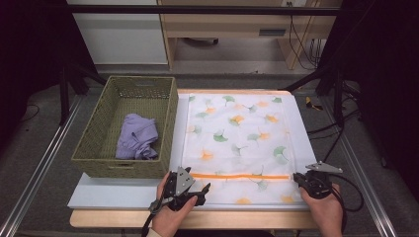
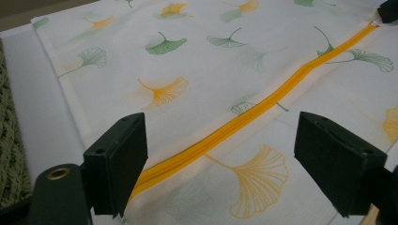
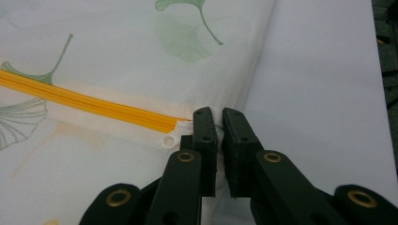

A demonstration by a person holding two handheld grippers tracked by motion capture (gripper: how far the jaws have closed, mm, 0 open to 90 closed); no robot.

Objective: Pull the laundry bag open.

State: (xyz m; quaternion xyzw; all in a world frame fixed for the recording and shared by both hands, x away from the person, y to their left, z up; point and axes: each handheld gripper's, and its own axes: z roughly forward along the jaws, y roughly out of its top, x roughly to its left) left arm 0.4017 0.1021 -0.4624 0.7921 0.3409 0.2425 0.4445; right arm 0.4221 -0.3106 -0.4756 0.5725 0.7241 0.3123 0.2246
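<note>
A white mesh bag printed with green and orange leaves lies flat on the white board. An orange zipper runs across its near end. My left gripper stands open at the zipper's left end. In the left gripper view its jaws straddle the zipper without touching it. My right gripper is at the zipper's right end. In the right gripper view it is shut on the bag's side edge, beside the white zipper pull.
A green woven basket stands left of the bag, with a crumpled purple cloth inside. The white board lies on a wooden table. Metal rails run along both sides, and cables trail on the floor at right.
</note>
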